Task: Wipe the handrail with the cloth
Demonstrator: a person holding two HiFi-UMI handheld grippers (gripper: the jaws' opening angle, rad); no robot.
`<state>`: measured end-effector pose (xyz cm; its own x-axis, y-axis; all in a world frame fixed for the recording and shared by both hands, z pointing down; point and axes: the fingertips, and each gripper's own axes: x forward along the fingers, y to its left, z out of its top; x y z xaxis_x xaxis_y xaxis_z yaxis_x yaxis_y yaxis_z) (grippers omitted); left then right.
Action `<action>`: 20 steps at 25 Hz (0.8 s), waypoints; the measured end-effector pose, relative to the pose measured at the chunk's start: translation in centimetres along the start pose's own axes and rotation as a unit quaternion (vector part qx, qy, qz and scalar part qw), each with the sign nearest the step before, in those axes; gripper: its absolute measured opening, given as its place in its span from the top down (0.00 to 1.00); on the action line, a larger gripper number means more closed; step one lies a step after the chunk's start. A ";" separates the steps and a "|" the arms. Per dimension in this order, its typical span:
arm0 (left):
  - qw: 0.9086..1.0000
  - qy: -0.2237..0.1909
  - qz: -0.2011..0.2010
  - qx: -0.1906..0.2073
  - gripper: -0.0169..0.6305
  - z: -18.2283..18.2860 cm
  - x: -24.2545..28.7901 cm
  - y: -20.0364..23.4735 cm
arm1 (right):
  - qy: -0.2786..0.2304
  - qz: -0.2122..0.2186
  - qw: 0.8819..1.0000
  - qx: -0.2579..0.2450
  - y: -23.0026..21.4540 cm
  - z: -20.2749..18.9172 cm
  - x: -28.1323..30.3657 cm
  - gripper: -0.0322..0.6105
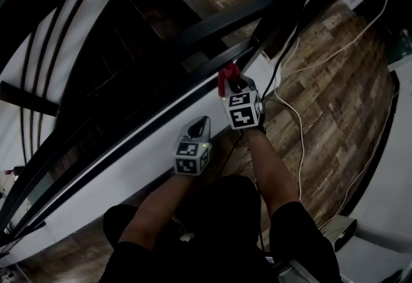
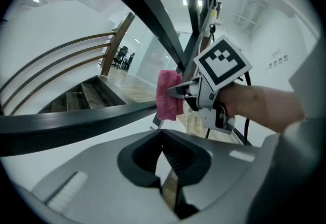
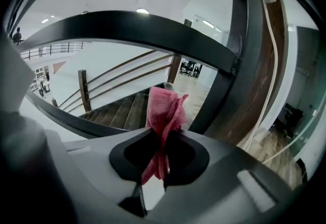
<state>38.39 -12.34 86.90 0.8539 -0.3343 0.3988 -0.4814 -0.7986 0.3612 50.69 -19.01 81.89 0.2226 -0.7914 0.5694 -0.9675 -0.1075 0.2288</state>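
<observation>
I can read no words, numbers, brand names or signs in any view. The only printed marks I find are black-and-white square patterns on the left cube (image 1: 192,158) of the left gripper (image 1: 197,125) and the right cube (image 1: 242,110) of the right gripper (image 1: 228,77). They carry no letters or digits.
</observation>
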 end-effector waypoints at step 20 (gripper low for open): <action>0.996 0.078 0.042 0.004 0.97 11.1 -17.2 -7.7 | 0.033 0.096 0.980 0.173 4.8 4.4 -23.3 0.88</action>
<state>29.57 -5.99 67.87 0.7695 -0.3185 0.5535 -0.5473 -0.7756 0.3146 40.36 -3.68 66.24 0.0279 -0.7778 0.6278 -0.9725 -0.1663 -0.1628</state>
